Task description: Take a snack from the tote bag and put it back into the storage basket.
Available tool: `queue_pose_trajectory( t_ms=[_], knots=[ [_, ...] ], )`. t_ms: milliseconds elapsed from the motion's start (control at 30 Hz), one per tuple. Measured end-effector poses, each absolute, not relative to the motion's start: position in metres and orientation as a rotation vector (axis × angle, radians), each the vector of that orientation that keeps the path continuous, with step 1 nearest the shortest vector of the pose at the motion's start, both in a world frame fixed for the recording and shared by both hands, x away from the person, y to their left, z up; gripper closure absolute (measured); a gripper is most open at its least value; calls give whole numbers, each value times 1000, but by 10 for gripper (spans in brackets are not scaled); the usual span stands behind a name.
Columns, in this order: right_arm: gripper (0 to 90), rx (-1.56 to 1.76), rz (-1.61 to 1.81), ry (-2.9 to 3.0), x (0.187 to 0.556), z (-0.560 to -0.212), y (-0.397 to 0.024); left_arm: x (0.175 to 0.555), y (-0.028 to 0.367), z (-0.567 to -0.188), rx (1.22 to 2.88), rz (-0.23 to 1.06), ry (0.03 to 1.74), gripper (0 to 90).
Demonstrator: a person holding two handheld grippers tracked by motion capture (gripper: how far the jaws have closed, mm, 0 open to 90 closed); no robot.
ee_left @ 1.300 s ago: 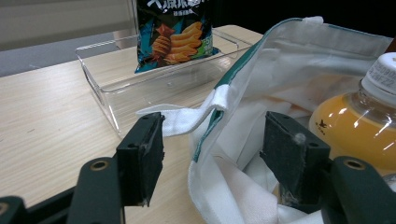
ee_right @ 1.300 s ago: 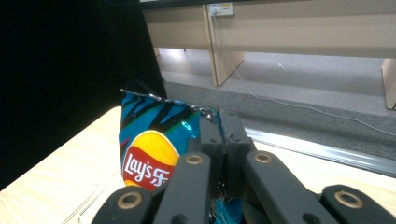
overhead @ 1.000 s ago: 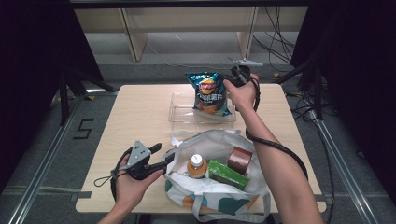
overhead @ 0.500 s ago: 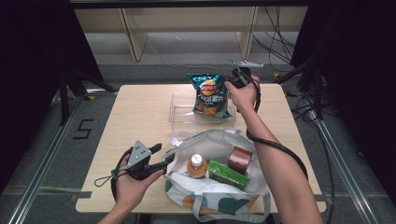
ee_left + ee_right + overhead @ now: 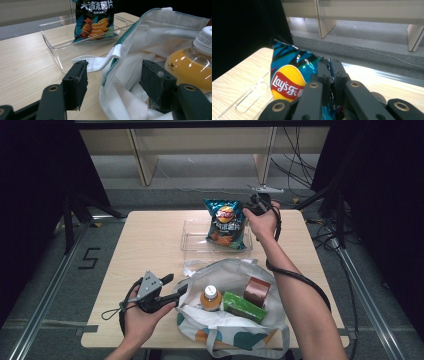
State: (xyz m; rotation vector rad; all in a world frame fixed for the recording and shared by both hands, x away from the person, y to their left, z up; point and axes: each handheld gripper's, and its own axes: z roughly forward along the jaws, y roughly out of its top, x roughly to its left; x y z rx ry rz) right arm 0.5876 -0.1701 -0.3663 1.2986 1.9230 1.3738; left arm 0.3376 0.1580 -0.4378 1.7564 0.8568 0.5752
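Crinkled blue foil is what my right gripper [image 5: 331, 75] has pinched at its top corner, jaws all but closed on the chip bag [image 5: 225, 222], which stands upright with its base in the clear plastic tray [image 5: 192, 236] at the table's far side. My left gripper [image 5: 172, 289] has its jaws spread wide astride the rim of the white cloth tote bag [image 5: 155, 37], gripping nothing that I can see, I judge to keep the mouth open. Bare wooden table [image 5: 145, 245] lies between tray and tote, but the far edge is close behind the tray.

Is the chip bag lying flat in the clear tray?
No, the chip bag stands upright in the clear tray, its top edge pinched by the right gripper.
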Motion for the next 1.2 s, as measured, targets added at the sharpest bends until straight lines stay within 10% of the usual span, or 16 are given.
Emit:
queue_pose_trajectory(
  t_ms=[1200],
  knots=[
    [793, 1287, 1293, 1898, 587, -368, -183, 337, 158, -438, 1754, 573, 859, 379]
  ],
)
